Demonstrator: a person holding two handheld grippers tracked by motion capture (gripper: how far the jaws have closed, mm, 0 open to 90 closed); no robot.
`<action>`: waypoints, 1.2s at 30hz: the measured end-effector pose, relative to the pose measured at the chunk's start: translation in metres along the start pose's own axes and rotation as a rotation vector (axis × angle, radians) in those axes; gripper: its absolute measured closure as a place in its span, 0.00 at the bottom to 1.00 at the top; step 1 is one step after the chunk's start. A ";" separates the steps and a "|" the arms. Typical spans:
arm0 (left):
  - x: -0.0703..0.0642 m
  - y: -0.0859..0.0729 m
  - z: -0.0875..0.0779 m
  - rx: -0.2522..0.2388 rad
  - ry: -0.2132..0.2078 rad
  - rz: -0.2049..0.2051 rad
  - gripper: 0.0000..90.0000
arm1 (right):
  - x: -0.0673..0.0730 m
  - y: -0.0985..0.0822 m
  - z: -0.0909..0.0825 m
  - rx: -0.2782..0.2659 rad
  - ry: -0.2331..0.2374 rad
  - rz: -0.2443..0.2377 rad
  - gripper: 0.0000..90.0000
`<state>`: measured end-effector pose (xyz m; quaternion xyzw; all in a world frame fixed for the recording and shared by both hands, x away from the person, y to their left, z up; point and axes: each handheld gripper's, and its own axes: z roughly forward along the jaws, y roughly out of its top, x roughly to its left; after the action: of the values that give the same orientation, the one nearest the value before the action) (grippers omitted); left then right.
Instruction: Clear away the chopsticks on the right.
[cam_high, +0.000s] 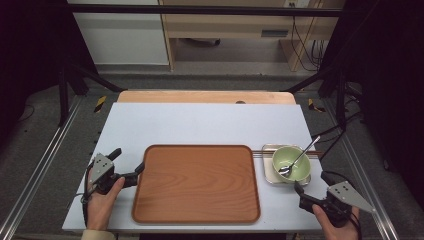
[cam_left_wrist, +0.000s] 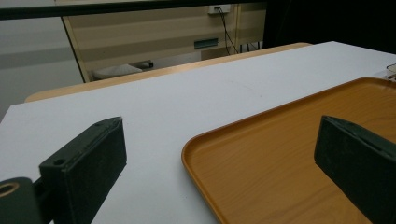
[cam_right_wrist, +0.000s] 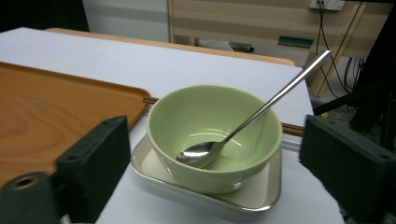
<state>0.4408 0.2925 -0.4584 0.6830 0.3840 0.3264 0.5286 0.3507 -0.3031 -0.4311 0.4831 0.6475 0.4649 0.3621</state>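
R gripper (cam_high: 299, 192) jaws wide apart, nothing held, just near of green bowl (cam_high: 291, 163) w/ spoon (cam_high: 299, 158) on small metal tray (cam_high: 266, 177), right of wooden tray (cam_high: 196, 183). L gripper (cam_high: 129, 164) open, empty, prob straddling wooden tray's left rim

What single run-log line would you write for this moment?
left claw: open at tray edge | right claw: open, facing bowl | spoon: in bowl | bowl: on metal dish

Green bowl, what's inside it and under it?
Inside the round green ceramic bowl lies a metal spoon. Under it sits a square metal dish; the dish's middle is covered.
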 end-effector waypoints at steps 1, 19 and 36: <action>0.000 0.000 0.000 0.003 0.000 0.002 0.02 | -0.003 0.000 -0.002 -0.008 -0.002 0.008 0.17; 0.001 -0.004 -0.003 0.003 0.016 0.003 0.04 | -0.101 0.015 0.032 0.194 -0.078 0.130 0.97; -0.008 -0.006 0.005 0.041 0.012 0.053 0.05 | -0.142 0.025 0.151 0.389 0.012 0.103 1.00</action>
<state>0.4397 0.2841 -0.4655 0.7017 0.3755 0.3363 0.5036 0.5353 -0.3988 -0.4508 0.5739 0.7015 0.3519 0.2338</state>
